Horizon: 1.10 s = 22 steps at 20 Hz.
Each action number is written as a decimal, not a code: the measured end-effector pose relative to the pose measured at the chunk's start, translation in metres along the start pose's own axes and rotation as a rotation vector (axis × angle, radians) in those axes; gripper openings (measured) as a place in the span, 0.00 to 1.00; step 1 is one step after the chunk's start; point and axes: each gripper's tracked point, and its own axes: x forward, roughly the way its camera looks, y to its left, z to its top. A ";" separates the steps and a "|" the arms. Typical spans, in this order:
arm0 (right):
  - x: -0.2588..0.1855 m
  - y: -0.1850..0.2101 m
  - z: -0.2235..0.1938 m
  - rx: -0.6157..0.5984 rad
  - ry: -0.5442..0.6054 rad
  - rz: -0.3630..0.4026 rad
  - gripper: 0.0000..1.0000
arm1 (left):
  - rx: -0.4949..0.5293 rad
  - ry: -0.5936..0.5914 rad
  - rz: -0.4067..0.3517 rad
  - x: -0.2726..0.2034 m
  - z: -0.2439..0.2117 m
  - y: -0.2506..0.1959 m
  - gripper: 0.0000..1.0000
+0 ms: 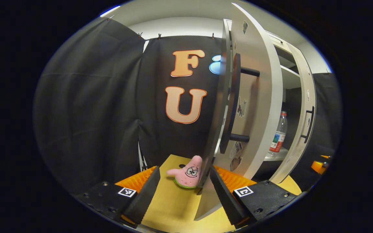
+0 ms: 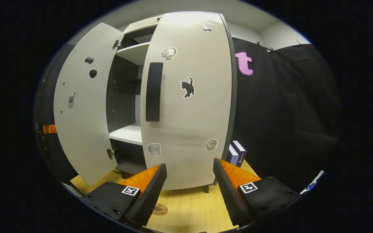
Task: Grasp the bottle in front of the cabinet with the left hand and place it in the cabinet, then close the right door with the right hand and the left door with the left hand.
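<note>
On the wooden tabletop (image 2: 186, 207) the cabinet's right door (image 2: 189, 103) is seemingly nearly closed; the left gripper (image 1: 185, 191), gaping empty like the right gripper (image 2: 189, 187), should be pushing the left door (image 1: 254, 106) flat, sparing the bottle (image 1: 278, 134).

Your booth: black cloth wall (image 1: 92, 106) fills left and centre | pale wall (image 1: 180, 26) above it, light strip (image 1: 110, 10) upper left | yellow wooden tabletop (image 2: 189, 207) along the bottom | cloth clipped up, upper right (image 2: 290, 97)
</note>
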 end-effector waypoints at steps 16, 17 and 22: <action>-0.009 -0.026 0.027 -0.029 -0.110 -0.092 0.96 | 0.059 -0.031 -0.291 0.015 -0.006 -0.133 0.90; -0.009 -0.028 0.027 -0.029 -0.114 -0.098 0.96 | 0.058 -0.034 -0.298 0.017 -0.006 -0.138 0.90; -0.014 -0.033 0.027 -0.028 -0.119 -0.124 0.96 | 0.034 -0.029 -0.358 0.032 -0.008 -0.165 0.90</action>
